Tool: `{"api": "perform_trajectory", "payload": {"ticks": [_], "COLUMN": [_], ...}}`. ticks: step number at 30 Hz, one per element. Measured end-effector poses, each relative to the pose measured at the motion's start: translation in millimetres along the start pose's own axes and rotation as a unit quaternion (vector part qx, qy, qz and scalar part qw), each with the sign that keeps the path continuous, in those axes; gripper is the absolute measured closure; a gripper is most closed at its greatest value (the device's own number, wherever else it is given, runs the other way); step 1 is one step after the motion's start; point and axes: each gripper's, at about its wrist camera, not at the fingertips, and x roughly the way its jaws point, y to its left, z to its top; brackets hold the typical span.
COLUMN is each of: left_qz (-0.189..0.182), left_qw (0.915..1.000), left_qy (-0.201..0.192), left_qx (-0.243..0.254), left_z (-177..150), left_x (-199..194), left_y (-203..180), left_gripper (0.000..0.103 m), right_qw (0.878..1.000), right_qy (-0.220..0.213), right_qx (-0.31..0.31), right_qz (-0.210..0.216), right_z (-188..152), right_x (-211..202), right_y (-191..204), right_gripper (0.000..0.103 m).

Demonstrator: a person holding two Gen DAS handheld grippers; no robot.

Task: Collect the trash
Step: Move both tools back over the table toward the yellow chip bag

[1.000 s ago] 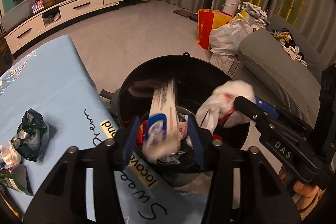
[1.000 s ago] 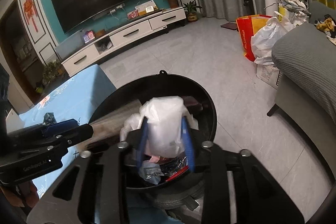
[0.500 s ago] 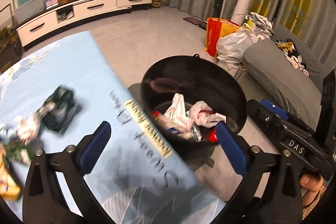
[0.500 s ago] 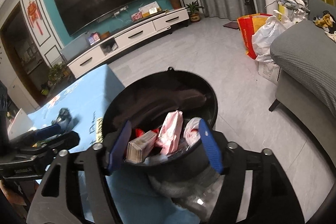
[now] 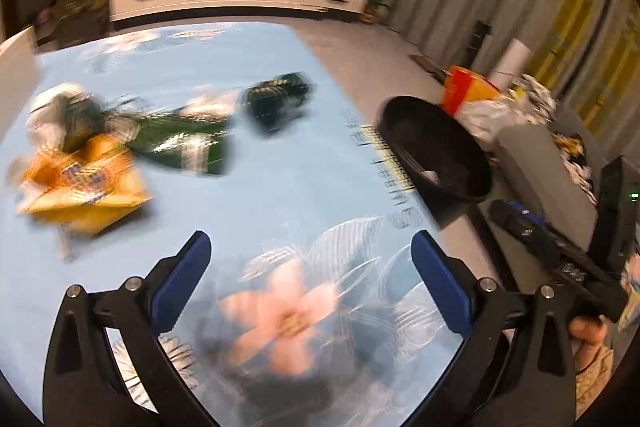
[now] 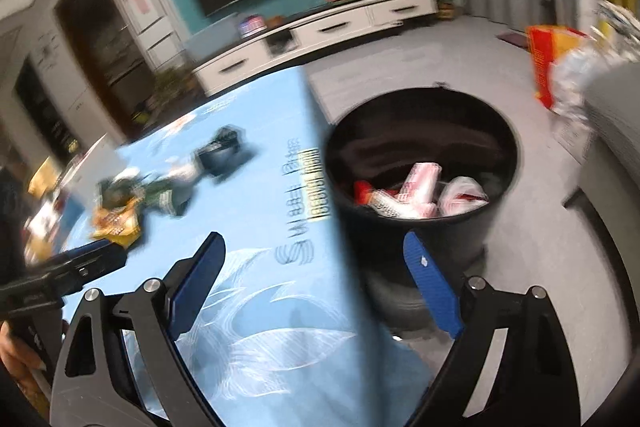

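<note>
A black trash bin (image 6: 420,163) stands on the floor beside the table and holds red-and-white wrappers (image 6: 416,193); it also shows in the left wrist view (image 5: 436,147). On the blue tablecloth (image 5: 280,167) lie a yellow snack bag (image 5: 84,187), a green wrapper (image 5: 184,143) and a dark crumpled wrapper (image 5: 276,99), all blurred. My left gripper (image 5: 312,283) is open and empty above the cloth. My right gripper (image 6: 316,279) is open and empty over the table edge, near the bin.
A white TV cabinet (image 6: 320,31) runs along the far wall. A grey sofa (image 5: 544,171) and a pile of bags (image 5: 480,99) stand right of the bin. The right gripper's body (image 5: 560,259) shows in the left wrist view.
Both grippers opened and dropped their trash into the bin. Both have since swung left, back over the table; the left one faces the remaining wrappers.
</note>
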Motion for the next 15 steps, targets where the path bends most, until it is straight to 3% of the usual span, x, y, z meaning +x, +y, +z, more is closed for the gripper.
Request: {"api": "perform_trajectory", "payload": {"ticks": [4,7,12,15], "left_qz": [0.047,0.096,0.169,0.181], "left_qw": [0.9974,0.9883,0.9561,0.941], "left_qy": [-0.009,-0.019,-0.046,-0.063], "left_qx": [-0.054,-0.117,-0.235,-0.279], "left_z": [-20.2,-34.8,-62.7,-74.3], "left_x": [-24.1,-40.9,-68.6,-78.9], "left_y": [49.0,92.1,159.9,187.0], "left_gripper": [0.003,0.003,0.003,0.003], "right_qw": [0.997,0.993,0.977,0.963], "right_qy": [0.016,0.034,0.044,0.041], "right_qx": [-0.059,-0.098,-0.19,-0.244], "right_qz": [0.04,0.06,0.087,0.107], "right_z": [-8.9,-18.2,-32.3,-37.6], "right_x": [3.0,9.9,19.5,28.3], "right_y": [44.9,76.4,132.0,165.0], "right_gripper": [0.014,0.014,0.014,0.007]}}
